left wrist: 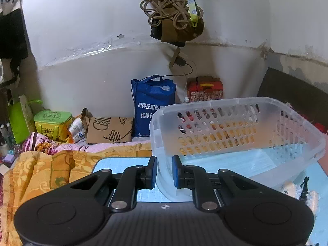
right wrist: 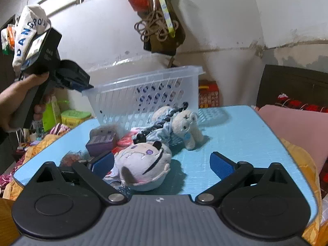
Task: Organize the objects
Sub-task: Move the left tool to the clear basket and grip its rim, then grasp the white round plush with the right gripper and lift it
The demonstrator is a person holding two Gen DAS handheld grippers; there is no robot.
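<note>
My left camera sits just behind my left jaws and looks forward and somewhat down along them, very near the clear basket (left wrist: 235, 135), whose near wall runs between the jaws and fills the frame ahead and to the right of them. My right camera sits behind my right jaws, facing the same wall (right wrist: 225, 20) from farther back, so the blue table (right wrist: 235, 127) spreads ahead of the jaws. Both views share the basket, the table, the rope bundle (left wrist: 174, 10) hanging on the wall and the red box (left wrist: 205, 89) beyond. The right view also catches my left gripper (right wrist: 82, 82) at the basket's left rim, up and left of the jaws
</note>
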